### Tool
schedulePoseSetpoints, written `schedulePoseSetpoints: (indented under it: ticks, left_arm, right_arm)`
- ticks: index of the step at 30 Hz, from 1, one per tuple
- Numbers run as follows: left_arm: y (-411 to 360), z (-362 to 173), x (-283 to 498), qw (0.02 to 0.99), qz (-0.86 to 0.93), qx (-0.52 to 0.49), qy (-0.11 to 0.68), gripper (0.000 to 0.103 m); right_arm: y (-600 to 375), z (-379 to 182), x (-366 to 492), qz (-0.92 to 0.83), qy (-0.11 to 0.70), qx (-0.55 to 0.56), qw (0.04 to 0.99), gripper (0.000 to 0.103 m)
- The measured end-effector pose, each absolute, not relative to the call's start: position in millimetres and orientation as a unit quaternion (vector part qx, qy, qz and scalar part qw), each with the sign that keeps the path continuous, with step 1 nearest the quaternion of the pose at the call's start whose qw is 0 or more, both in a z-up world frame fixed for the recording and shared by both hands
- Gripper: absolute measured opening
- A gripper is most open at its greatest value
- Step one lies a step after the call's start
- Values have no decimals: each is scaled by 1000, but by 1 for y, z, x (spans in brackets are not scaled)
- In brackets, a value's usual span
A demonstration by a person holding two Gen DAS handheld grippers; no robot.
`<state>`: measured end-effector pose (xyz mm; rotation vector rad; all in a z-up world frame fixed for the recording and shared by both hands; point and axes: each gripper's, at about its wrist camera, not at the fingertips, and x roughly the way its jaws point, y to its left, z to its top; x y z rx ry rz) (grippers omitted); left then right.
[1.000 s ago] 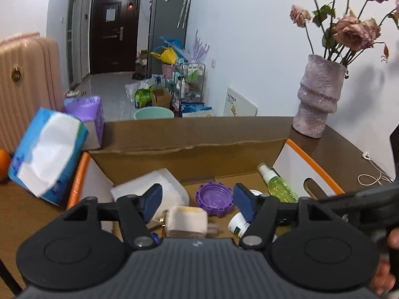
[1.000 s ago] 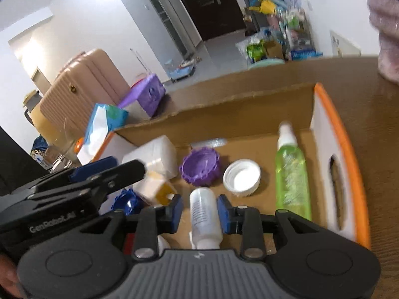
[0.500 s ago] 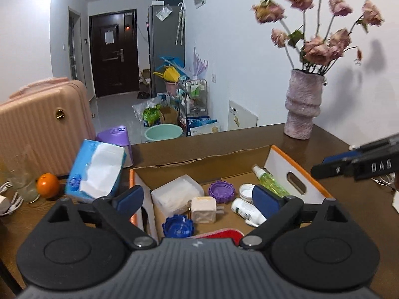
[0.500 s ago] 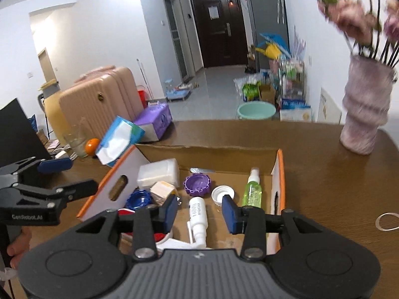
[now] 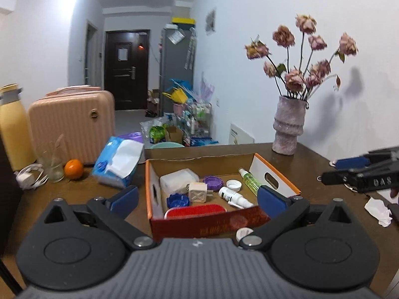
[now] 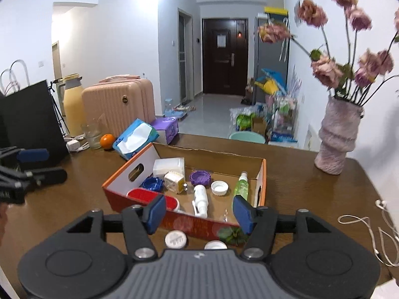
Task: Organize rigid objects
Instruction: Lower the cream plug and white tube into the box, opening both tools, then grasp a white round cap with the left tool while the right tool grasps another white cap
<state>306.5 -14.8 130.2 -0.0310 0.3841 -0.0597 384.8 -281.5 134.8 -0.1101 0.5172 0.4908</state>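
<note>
As fingers gape, box (image 5: 219, 221) between, beyond

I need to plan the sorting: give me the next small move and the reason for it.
Probably lower the right gripper onto the white cap lying on the table just in front of the cardboard box. Both grippers are open and empty, backed away from the box; the left gripper hangs farther back, and two white caps lie outside the box.

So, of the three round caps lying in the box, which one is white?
The white cap lies beside the green spray bottle, open side up. The other two caps are coloured: the purple cap next to it, and the blue cap near the box's left wall.
</note>
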Motion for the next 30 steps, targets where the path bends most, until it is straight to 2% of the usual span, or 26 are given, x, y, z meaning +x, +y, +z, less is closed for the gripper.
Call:
schedulePoseSetpoints:
  ticks: [5,10,19,30]
  left_arm:
    - [-15,105,242,989,5,-27,142,103]
    - [-22,70,188,990,28,-22,135,103]
    - [-32,29,141,983,46,-4,179,103]
    - [-43,16,146,979,26,-5,202,103]
  right_arm:
    - [-284,112,311,227,179,-80,954,65]
    - [-285,77,253,215,143,-84,963,73]
    - [-291,27,197,200,160,-44,966,74]
    - [-286,9,177,205,179,-48,961,75]
